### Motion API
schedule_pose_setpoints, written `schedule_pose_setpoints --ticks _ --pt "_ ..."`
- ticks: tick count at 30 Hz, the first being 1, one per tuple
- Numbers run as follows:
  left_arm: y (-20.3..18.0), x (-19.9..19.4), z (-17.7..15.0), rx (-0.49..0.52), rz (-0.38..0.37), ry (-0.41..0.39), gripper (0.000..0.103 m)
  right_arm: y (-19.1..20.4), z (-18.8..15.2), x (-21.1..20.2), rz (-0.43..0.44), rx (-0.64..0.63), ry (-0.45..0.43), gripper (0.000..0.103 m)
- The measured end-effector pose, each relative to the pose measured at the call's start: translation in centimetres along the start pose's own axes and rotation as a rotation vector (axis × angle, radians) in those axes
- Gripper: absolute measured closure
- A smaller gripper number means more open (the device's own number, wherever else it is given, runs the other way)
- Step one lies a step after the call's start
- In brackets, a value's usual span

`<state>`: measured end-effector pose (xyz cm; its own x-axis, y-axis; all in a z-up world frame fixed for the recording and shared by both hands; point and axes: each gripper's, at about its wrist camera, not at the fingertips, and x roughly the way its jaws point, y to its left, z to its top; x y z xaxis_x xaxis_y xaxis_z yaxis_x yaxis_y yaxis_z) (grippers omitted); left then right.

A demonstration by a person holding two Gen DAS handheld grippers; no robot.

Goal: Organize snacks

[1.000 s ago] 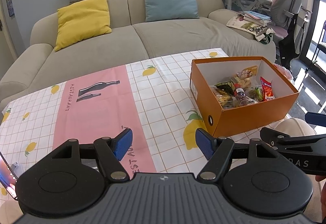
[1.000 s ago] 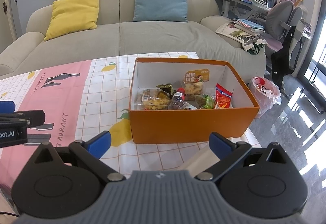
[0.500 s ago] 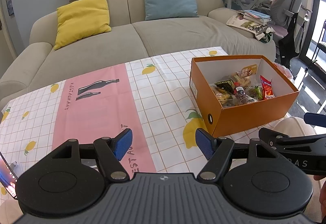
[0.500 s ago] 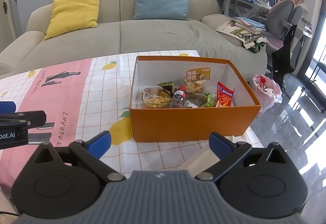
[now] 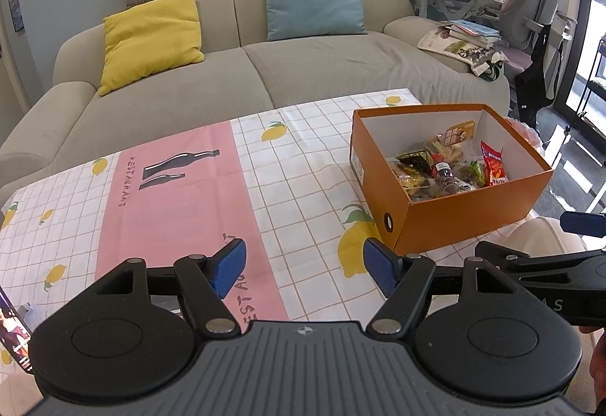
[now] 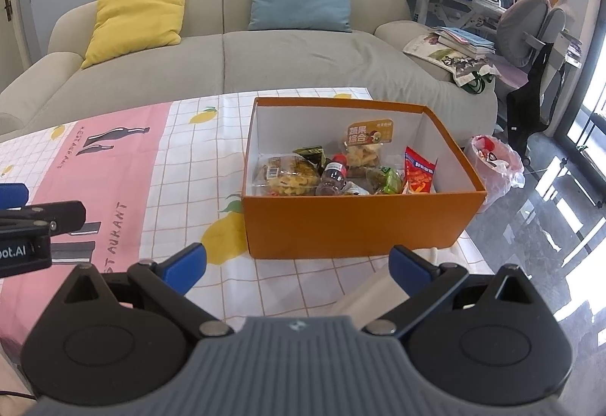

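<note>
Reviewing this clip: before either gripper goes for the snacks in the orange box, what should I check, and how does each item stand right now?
1. Left gripper open with nothing between its pads: ok.
2. Right gripper open with nothing between its pads: ok.
3. Orange box upright on the tablecloth, top open, no lid in the way: ok.
4. Snacks reachable from above: the small bottle, red packet and pastry pack are all visible: ok.
5. Snacks separate enough to grasp singly: they overlap in a heap, so not ok.
6. Where the snacks should go: cannot tell.
</note>
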<state>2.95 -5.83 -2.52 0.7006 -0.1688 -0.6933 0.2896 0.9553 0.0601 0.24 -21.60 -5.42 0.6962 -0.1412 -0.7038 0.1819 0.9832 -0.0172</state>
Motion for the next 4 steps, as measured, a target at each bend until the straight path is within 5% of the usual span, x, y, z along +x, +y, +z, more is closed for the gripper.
schedule_pose_setpoints --ticks 4 --pt "0.06 -0.03 0.04 -0.002 0.001 -0.002 0.020 0.08 0.01 0.02 0.000 0.001 0.000 0.003"
